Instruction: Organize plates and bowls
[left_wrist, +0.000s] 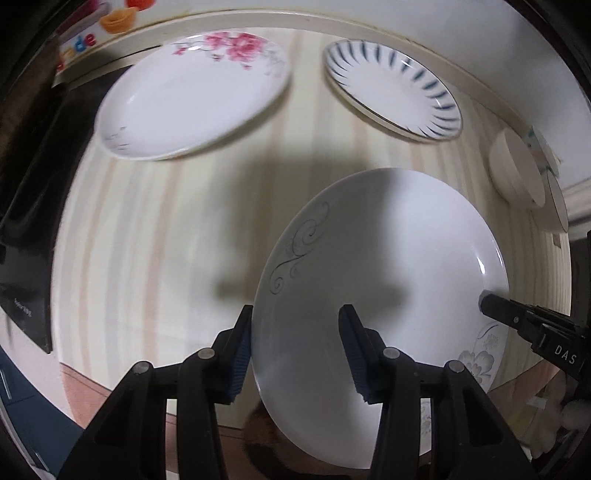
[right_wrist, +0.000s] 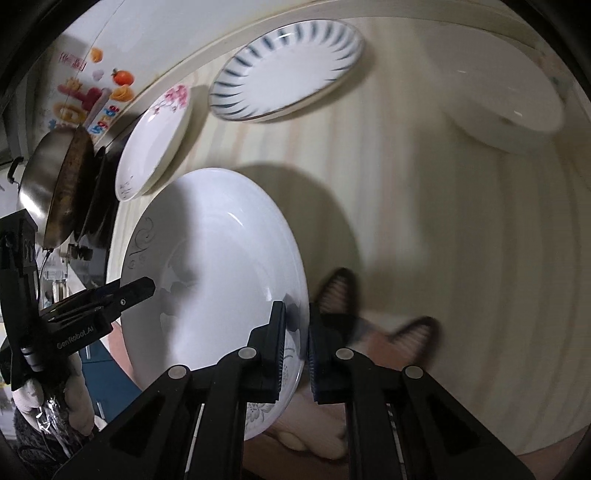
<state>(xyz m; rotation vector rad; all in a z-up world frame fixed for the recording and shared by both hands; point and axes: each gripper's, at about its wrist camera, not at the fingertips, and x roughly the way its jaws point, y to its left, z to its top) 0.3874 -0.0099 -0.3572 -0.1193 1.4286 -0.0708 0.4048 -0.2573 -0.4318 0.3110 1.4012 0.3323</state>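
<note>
**Barely begun: one plate up, the rest still spread out**

Seemingly little is sorted yet. From the left wrist, the left gripper (left_wrist: 295, 347) is standing wide open astride the near rim of the swirl plate (left_wrist: 388, 266), not pinching it. Beyond that plate, the pink-flower plate (left_wrist: 184, 99) and blue-striped plate (left_wrist: 391, 85) are lying apart, both empty; bowls (left_wrist: 517, 173) are sitting to its right.

From the right wrist, the right gripper (right_wrist: 297, 343) is clamping the swirl plate's rim, holding it empty above the striped table (right_wrist: 424, 221).
</note>
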